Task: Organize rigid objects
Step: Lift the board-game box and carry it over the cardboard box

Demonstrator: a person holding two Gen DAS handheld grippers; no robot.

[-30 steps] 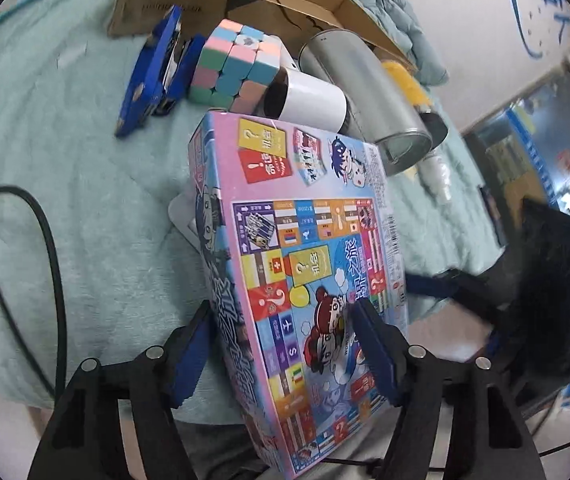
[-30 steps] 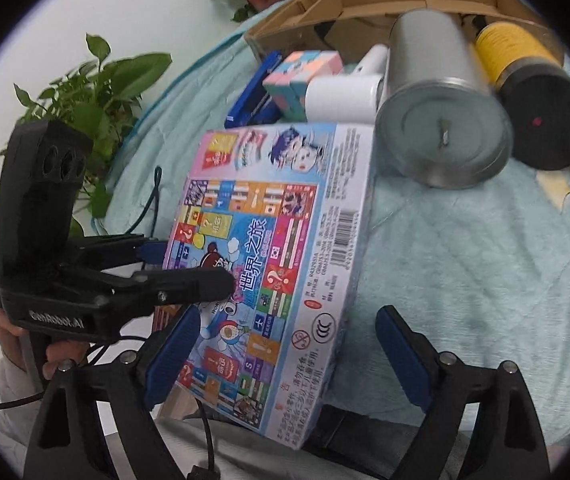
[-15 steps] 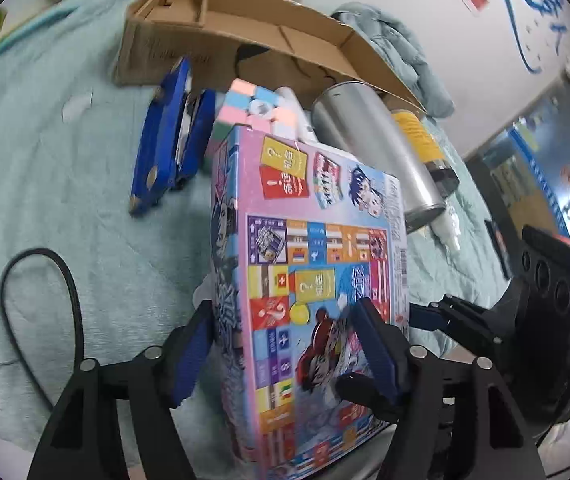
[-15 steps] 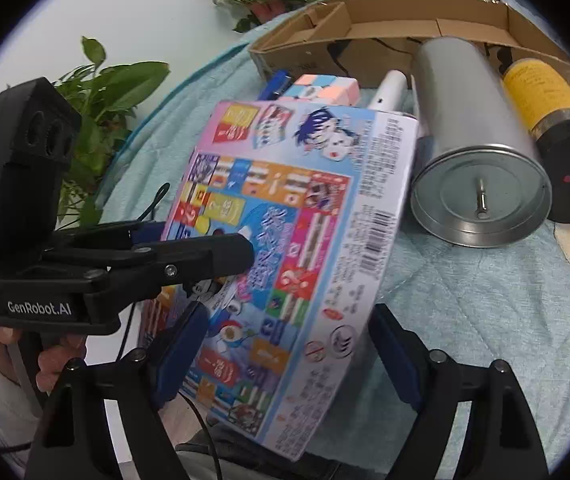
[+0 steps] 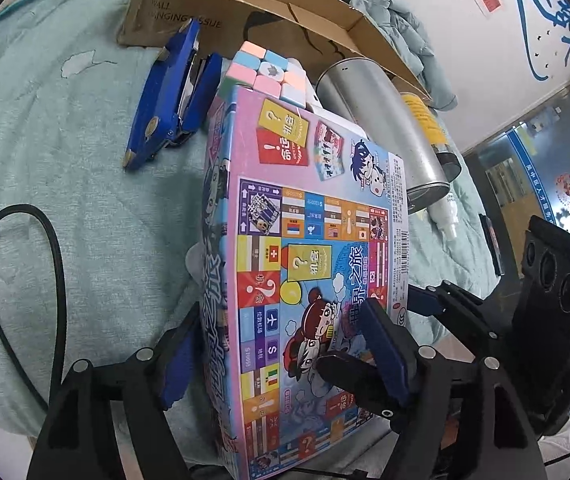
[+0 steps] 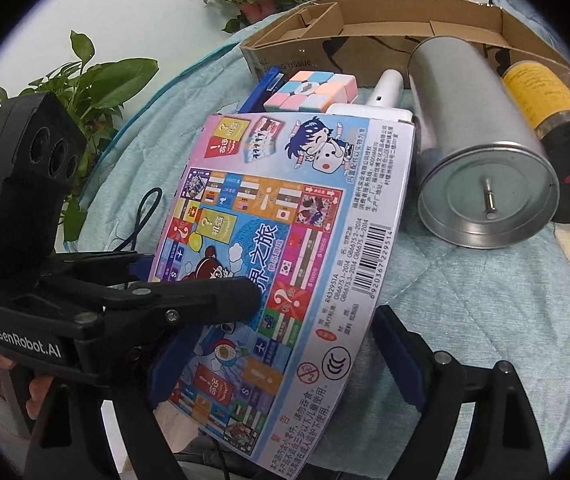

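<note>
**Two grippers at one game box**

The game box (image 5: 309, 264) is straddled, tilted above the blanket (image 5: 65, 184), by the opening left gripper (image 5: 285, 360) and the opening right gripper (image 6: 285, 364). Contact cannot be told. A cube (image 5: 269, 70) lies at twelve o'clock.

"GenRobot.AI" printed on black handheld gripper body (image 6: 29, 344) at 8 o'clock. Barcode digits "6920367229514", CCC mark seen on colourful board-game box (image 6: 285, 248). "HANGING TISSUE" read on brown cardboard box (image 5: 173, 16) at 11 o'clock.
</note>
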